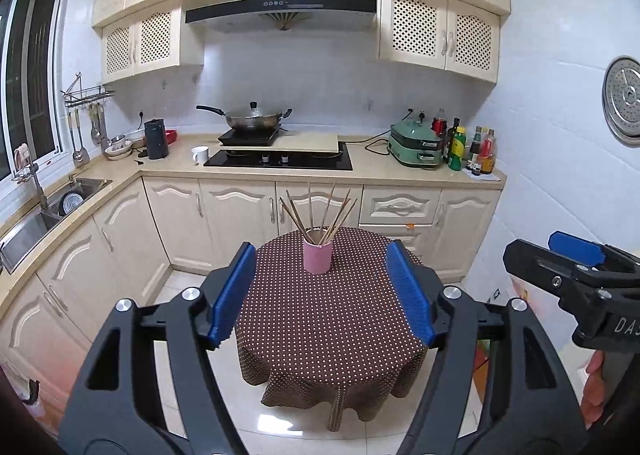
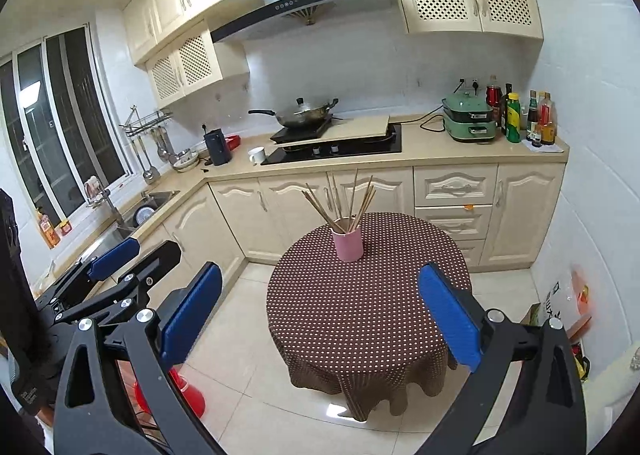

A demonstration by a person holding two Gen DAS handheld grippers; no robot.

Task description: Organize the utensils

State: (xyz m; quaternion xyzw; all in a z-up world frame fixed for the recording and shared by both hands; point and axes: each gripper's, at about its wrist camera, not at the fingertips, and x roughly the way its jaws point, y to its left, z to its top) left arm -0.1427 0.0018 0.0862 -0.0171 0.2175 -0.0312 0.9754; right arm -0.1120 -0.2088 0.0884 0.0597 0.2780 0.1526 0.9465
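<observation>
At the far left, a steel sink (image 1: 60, 207) is sunk into the beige counter (image 1: 372, 167) under a dark window (image 1: 28, 75), with ladles and a spatula hanging from a wire wall rack (image 1: 86, 95) just beyond it. Along the counter's back edge stand a black jug-shaped appliance (image 1: 156, 139) and a white mug (image 1: 200, 155), then a lidded steel wok (image 1: 254, 117) on a black hob (image 1: 280, 161) beneath the range hood (image 1: 280, 9), then a green electric cooker (image 1: 416, 145) and a cluster of sauce bottles (image 1: 472, 149) at the counter's right end. In front of the cream cabinets is a round table under a brown white-dotted cloth (image 1: 328, 315). The left gripper (image 1: 324, 291), black-framed with blue ribbed pads, hangs above the table's near edge with its jaws well apart and nothing between them. A pink cylindrical cup (image 1: 318, 257) sits upright toward the table's far edge, about midway across, holding a fan of brown wooden chopsticks (image 1: 320, 215) that lean outward in all directions; it is well apart from both tools. The right gripper (image 2: 320, 311) hovers over the near side of the table, its blue pads spread wide and empty. A red funnel-shaped plastic object (image 2: 180, 391) sits on the pale tiled floor (image 2: 248, 315), left of the table.
</observation>
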